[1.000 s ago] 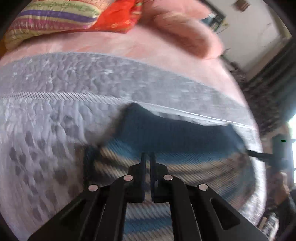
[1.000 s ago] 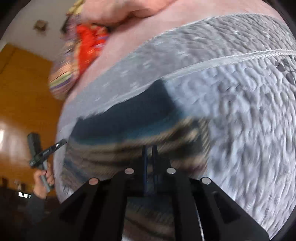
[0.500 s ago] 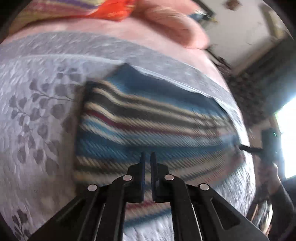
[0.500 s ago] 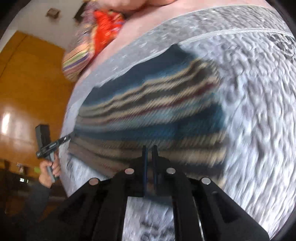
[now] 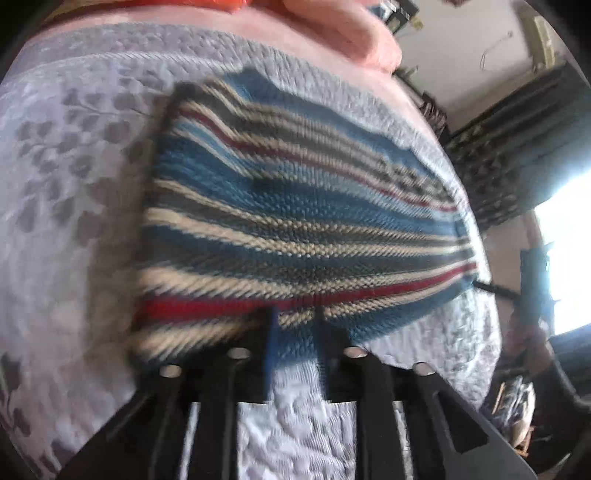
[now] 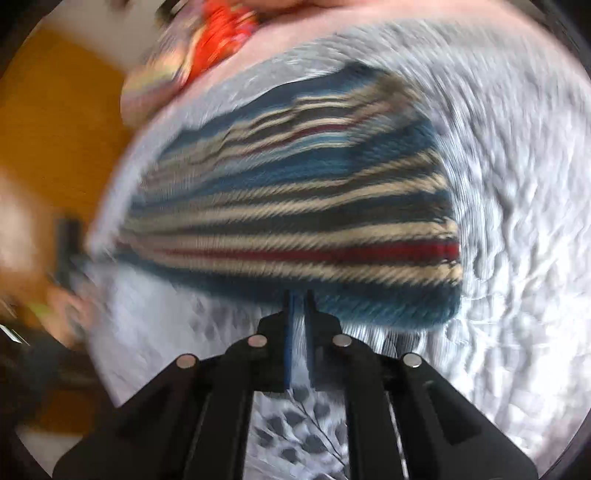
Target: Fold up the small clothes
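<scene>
We saw the striped knit garment [image 5: 295, 221] lying flat on the grey quilted bedspread [image 5: 74, 184] of the bed, its bands of blue, cream, dark grey and red running across both views. In the left wrist view, our left gripper [image 5: 293, 325] stood at the garment's near edge with its jaws parted, a strip of the blue hem and the bedspread showing between them; it grasped nothing. In the right wrist view, our right gripper [image 6: 299, 306] sat at the near blue edge of the garment [image 6: 295, 206] with its fingers drawn almost together, only a thin gap between them. That picture was smeared by motion, so we could not tell whether any cloth was pinched there. A pink blanket [image 5: 332, 33] lay beyond the bedspread at the far side of the bed, and a red and striped pillow [image 6: 207, 48] showed blurred near the top of the right wrist view.
</scene>
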A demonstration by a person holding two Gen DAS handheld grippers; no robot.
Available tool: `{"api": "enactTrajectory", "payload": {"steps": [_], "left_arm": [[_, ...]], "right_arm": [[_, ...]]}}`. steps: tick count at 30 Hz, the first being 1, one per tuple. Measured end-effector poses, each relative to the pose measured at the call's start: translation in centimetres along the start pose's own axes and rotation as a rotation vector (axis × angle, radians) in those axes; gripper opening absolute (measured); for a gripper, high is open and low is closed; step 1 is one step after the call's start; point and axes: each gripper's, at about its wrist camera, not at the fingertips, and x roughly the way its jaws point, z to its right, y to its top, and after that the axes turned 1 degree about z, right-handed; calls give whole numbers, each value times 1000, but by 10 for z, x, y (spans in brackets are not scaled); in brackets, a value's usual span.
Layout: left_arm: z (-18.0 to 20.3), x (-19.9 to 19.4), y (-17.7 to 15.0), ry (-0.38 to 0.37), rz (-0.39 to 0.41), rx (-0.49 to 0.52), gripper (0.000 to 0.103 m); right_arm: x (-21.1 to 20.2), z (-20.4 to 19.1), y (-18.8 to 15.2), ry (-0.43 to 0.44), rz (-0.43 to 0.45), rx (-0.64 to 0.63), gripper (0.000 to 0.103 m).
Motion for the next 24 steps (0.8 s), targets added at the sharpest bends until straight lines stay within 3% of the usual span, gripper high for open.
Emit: {"api": "enactTrajectory", "payload": {"steps": [1, 2, 3, 5, 7, 12, 17, 24], "left_arm": [[-6, -10, 0, -7, 21, -17, 44], [-17, -26, 1, -12, 50, -56, 60], [-24, -35, 4, -25, 64, -84, 64], [-42, -49, 5, -35, 68, -135, 72], [-61, -61, 10, 16, 61, -157, 77], [-90, -71, 23, 1, 37, -221, 77], [-94, -62, 47, -37, 58, -246, 78], [-97, -40, 82, -63, 37, -211, 79]], "right_arm": [[1, -28, -5, -89, 4, -113, 38], [2, -48, -11, -149, 11, -196, 52], [4, -69, -20, -208, 22, -288, 71], [20, -122, -42, -289, 37, -471, 72], [42, -154, -56, -317, 11, -574, 72], [82, -235, -73, -288, 20, -727, 72], [103, -287, -61, -236, 64, -762, 72], [117, -326, -32, -184, 112, -744, 72]]}}
